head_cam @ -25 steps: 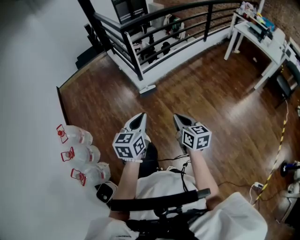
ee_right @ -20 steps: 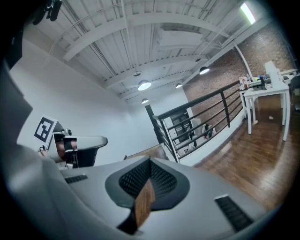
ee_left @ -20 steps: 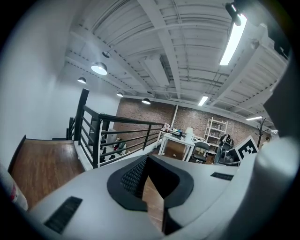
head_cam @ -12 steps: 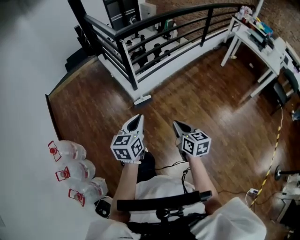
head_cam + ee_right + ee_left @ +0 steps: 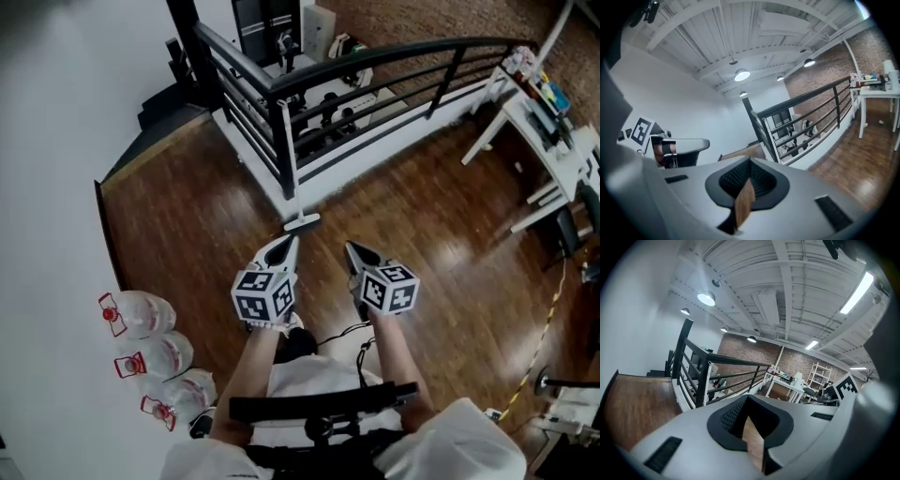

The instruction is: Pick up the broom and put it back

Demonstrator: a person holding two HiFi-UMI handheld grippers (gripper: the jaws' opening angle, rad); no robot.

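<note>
While the white-handled broom [image 5: 302, 223] leans on the black metal railing [image 5: 277, 141] at the edge of the brown wooden floor [image 5: 187, 216], the empty, closed left gripper [image 5: 285, 245] and right gripper [image 5: 352, 249] should be opened before its handle is clamped

Grey left gripper [image 5: 287, 242], right gripper [image 5: 352, 248], black-white marker cubes [image 5: 264, 295], white top [image 5: 314, 372]

The person has walked up to the railing [image 5: 375, 58]. The broom [image 5: 301, 222] leaning there was well ahead a second ago; its head now lies just beyond the tip of the left tool [image 5: 284, 247]. The right tool [image 5: 354, 251] has come forward alongside.
</note>
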